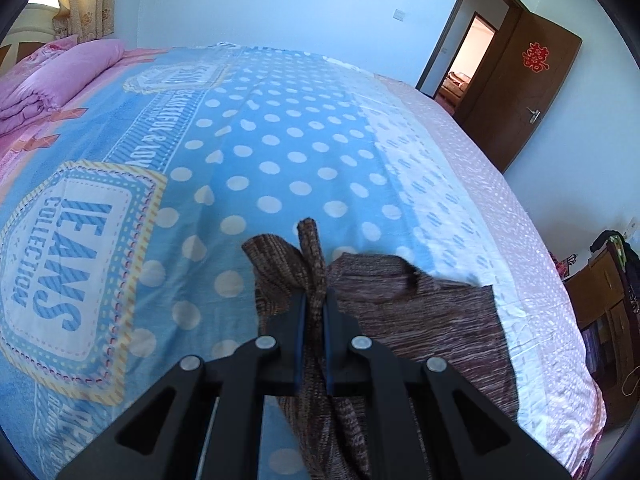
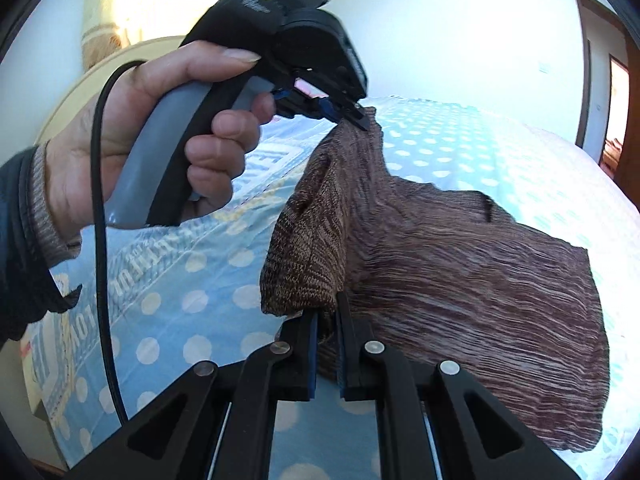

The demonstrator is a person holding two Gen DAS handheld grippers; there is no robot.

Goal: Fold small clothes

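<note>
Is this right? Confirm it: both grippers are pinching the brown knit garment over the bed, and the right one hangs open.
Not quite. The right gripper is shut on the garment, as the right wrist view shows. The left gripper pinches it too, over the bed.

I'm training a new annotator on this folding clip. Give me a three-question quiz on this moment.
1. True or false: the left gripper is open and empty.
2. What surface lies under the brown knit garment? A) polka-dot bedsheet B) wooden table C) carpet
3. Fill in: the right gripper is shut on the ____.

Key: 1 false: it is shut on the garment. 2 A. 3 brown knit garment.
</note>
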